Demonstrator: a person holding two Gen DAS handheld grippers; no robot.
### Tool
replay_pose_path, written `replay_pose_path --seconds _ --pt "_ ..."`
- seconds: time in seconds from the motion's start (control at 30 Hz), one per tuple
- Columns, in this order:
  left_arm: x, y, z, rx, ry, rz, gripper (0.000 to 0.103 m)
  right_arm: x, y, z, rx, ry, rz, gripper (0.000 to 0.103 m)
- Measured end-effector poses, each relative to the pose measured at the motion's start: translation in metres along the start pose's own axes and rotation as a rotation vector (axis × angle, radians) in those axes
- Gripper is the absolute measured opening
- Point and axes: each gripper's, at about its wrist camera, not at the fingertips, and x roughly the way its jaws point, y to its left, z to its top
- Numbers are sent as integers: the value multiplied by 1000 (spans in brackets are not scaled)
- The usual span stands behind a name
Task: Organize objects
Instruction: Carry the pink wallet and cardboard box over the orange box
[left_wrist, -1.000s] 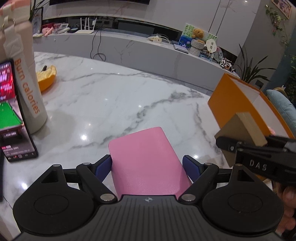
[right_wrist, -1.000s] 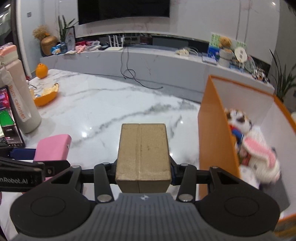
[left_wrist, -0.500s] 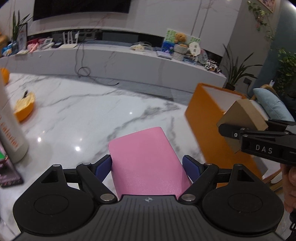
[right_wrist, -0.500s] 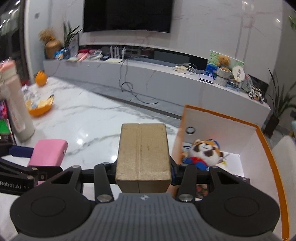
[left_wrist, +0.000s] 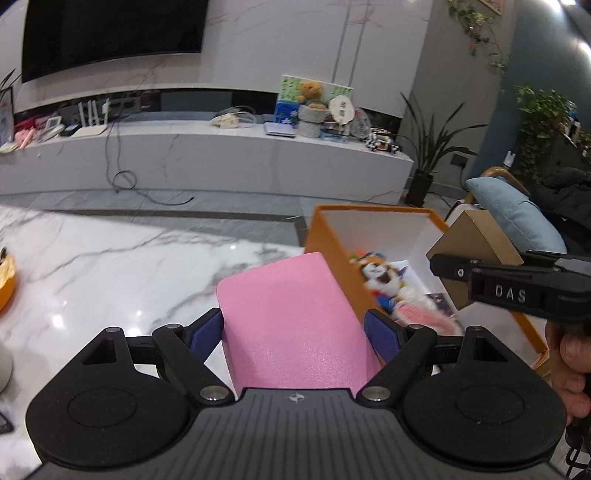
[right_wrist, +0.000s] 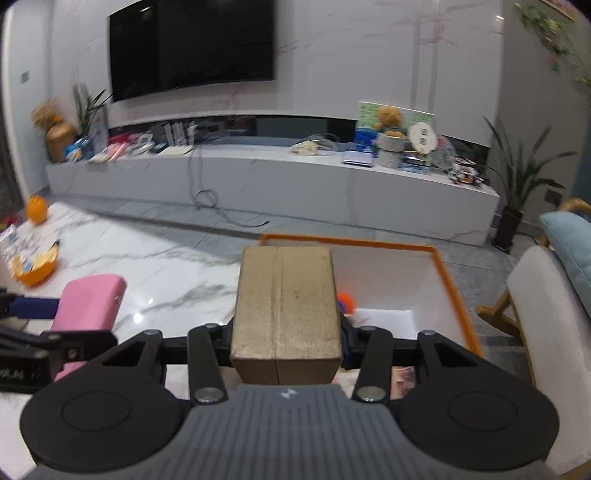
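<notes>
My left gripper (left_wrist: 293, 332) is shut on a wide pink box (left_wrist: 291, 317), its blue pads pressed on both sides, held above the marble table beside the orange bin's left wall. My right gripper (right_wrist: 286, 338) is shut on a tan cardboard block (right_wrist: 286, 306) and hangs over the orange-rimmed bin (right_wrist: 458, 288). In the left wrist view the block (left_wrist: 472, 243) and right gripper (left_wrist: 513, 288) sit above the bin (left_wrist: 328, 240), where a plush toy (left_wrist: 384, 277) lies. The pink box (right_wrist: 90, 302) shows at the left in the right wrist view.
The white marble table (left_wrist: 110, 277) runs left of the bin, with an orange dish (right_wrist: 35, 267) at its far left. A white chair (right_wrist: 546, 317) with a blue cushion (left_wrist: 517, 218) stands right of the bin. A long TV bench (right_wrist: 273, 173) lies beyond.
Both grippers have moved right and upward with their loads, from over the table toward the orange bin. The bottle and phone have left the left view; the bin's inside now shows.
</notes>
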Motion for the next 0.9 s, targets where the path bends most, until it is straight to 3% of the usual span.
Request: replay_pose_path --seconds 0.4,0.7,0.9 --pt "23 -66 17 120 -23 -69 97 -2 -62 2 150 -5 -73 48" --pt "62 -102 54 177 -28 -47 97 4 -67 -8 112 107 -64 48" --pt "93 -133 56 300 -8 -8 97 11 -52 -27 24 169 -36 48"
